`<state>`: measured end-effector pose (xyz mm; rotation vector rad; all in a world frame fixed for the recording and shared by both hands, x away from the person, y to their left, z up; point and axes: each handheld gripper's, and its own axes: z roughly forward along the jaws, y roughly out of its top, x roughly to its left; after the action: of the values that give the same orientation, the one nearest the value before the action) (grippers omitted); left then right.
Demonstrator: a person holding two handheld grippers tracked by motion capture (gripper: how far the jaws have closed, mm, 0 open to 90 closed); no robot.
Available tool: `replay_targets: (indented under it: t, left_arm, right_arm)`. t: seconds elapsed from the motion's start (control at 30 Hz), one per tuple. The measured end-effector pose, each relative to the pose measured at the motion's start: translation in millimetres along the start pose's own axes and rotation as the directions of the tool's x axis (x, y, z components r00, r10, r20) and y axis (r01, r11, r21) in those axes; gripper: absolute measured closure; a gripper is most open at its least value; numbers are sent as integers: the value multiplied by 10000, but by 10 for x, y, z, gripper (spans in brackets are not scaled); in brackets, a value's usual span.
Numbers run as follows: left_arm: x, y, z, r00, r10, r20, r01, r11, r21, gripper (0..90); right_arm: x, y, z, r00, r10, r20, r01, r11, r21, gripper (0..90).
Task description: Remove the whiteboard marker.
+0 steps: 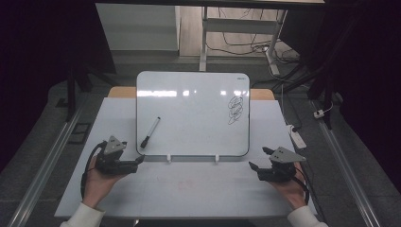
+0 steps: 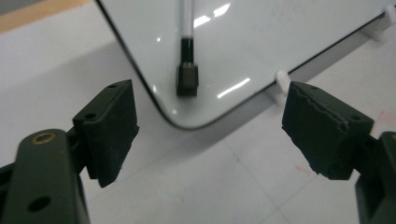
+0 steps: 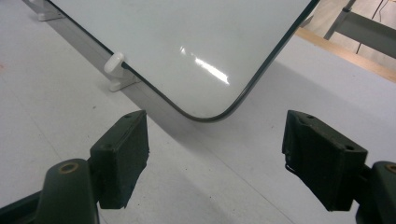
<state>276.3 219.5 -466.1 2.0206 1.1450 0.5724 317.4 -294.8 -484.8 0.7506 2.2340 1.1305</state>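
So my left gripper (image 1: 138,160) sits with its chunky matte-black jaws spread wide, nothing in them, right by the near left corner of the whiteboard (image 1: 189,113). My right gripper (image 1: 257,159) is gaping too, at the near right corner. That board is glossy, with rounded corners and a thin dark rim, propped on little white plastic feet (image 3: 116,70). A slim marker (image 1: 150,133) with a black cap lies on it, and black scribbles (image 1: 236,108) sit toward its right. Underneath it is a flat white table (image 1: 189,184).

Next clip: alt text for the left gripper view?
The open left claw faces a whiteboard's rounded corner on a white table. A marker lies on the board, black cap toward the camera.
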Motion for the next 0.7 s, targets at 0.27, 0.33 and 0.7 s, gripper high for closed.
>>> replay_targets:
  t: [0.27,0.33,0.7]
  left_arm:
    - [-26,327,112,9973,558,-487,-566,9983,-163,274]
    - [-31,434,179,9947,757,-695,-774,9968,-215,297]
    - [-59,680,540,9747,1439,-1710,-1427,9896,192,415]
  right_arm:
    - [20,-1,20,9999,-90,-84,91,9999,117,229]
    - [22,-3,19,9999,-115,-82,116,9998,133,229]
    - [31,-18,26,9999,-99,-49,100,9997,239,229]
